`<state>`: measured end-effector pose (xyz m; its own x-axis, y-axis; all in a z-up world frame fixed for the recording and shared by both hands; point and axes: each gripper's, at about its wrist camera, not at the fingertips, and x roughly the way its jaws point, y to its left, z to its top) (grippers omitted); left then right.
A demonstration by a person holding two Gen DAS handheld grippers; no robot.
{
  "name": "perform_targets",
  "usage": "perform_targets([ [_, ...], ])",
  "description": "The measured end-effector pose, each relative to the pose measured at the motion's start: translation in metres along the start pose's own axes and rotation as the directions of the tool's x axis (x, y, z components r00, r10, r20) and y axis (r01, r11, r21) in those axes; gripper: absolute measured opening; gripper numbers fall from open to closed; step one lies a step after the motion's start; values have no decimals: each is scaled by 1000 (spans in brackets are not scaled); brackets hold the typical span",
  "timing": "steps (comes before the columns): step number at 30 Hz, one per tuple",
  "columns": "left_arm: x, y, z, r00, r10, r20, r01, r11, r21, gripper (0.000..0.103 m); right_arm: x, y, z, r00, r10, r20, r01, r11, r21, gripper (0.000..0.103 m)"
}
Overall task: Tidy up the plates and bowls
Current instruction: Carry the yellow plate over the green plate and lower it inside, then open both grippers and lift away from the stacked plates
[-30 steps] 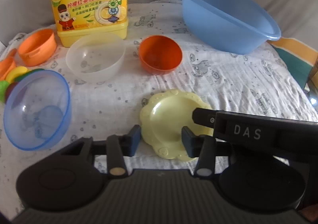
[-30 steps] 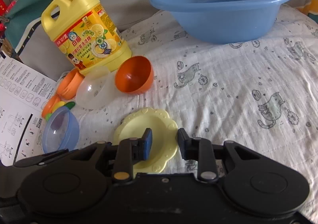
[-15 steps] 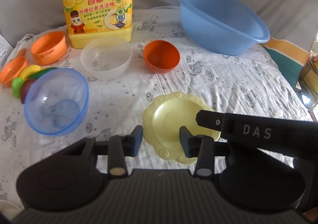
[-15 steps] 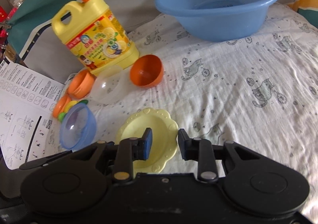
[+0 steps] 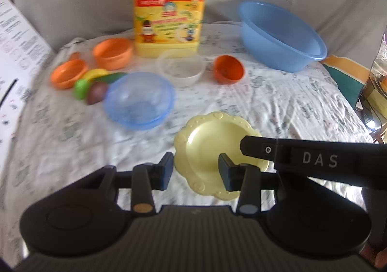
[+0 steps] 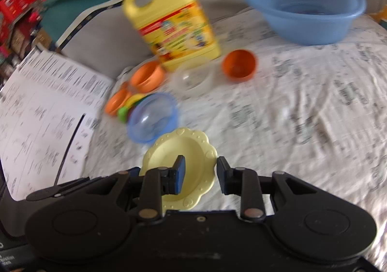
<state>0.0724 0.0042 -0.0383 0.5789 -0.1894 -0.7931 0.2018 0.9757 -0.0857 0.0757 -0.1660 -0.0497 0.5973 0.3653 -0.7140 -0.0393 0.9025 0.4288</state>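
A pale yellow scalloped plate [image 5: 210, 146] [image 6: 191, 148] lies flat on the printed cloth. My left gripper [image 5: 196, 170] hovers above its near edge, open, with nothing between the pads. My right gripper [image 6: 200, 171] also stands open and holds nothing, over the plate's right rim; its black body [image 5: 314, 161] crosses the left wrist view. Farther back are a translucent blue bowl [image 5: 140, 100] [image 6: 152, 117], a clear bowl [image 5: 181, 70] [image 6: 193, 77], a tilted orange bowl [image 5: 229, 72] [image 6: 239, 65] and another orange bowl [image 5: 112, 53] [image 6: 147, 76].
A large blue basin [image 5: 280, 35] [image 6: 307, 6] stands at the back right. A yellow detergent jug [image 5: 169, 11] [image 6: 174, 28] is behind the bowls. A small orange dish [image 5: 69, 72] and toy fruit [image 5: 94, 86] lie left, beside a printed paper sheet [image 6: 43, 112].
Both grippers have pulled back and risen, so the bowls, jug and basin look smaller and farther. The plate has stayed on the cloth. Both jaw gaps are unchanged.
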Motion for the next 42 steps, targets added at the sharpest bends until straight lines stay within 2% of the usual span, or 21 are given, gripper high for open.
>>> perform_targets([
  [11, -58, 79, -48, 999, 52, -5, -53, 993, -101, 40, 9, 94, -42, 993, 48, -108, -64, 987, -144, 29],
  [23, -80, 143, -105, 995, 77, -58, -86, 978, -191, 40, 36, 171, -91, 972, 22, -235, -94, 949, -302, 29],
  [29, -77, 156, -122, 994, 71, -85, -87, 975, -203, 40, 47, 178, -106, 960, 0, -282, -96, 941, -324, 29],
  [39, -66, 161, -126, 993, 51, -106, -72, 975, -209, 40, 60, 177, -111, 951, -24, -309, -82, 941, -327, 31],
  [41, -66, 161, -126, 994, 50, -102, -70, 975, -212, 42, 61, 176, -110, 951, -22, -308, -85, 941, -328, 31],
  [42, -66, 162, -126, 994, 49, -98, -69, 975, -212, 50, 61, 176, -109, 952, -21, -305, -85, 940, -329, 34],
])
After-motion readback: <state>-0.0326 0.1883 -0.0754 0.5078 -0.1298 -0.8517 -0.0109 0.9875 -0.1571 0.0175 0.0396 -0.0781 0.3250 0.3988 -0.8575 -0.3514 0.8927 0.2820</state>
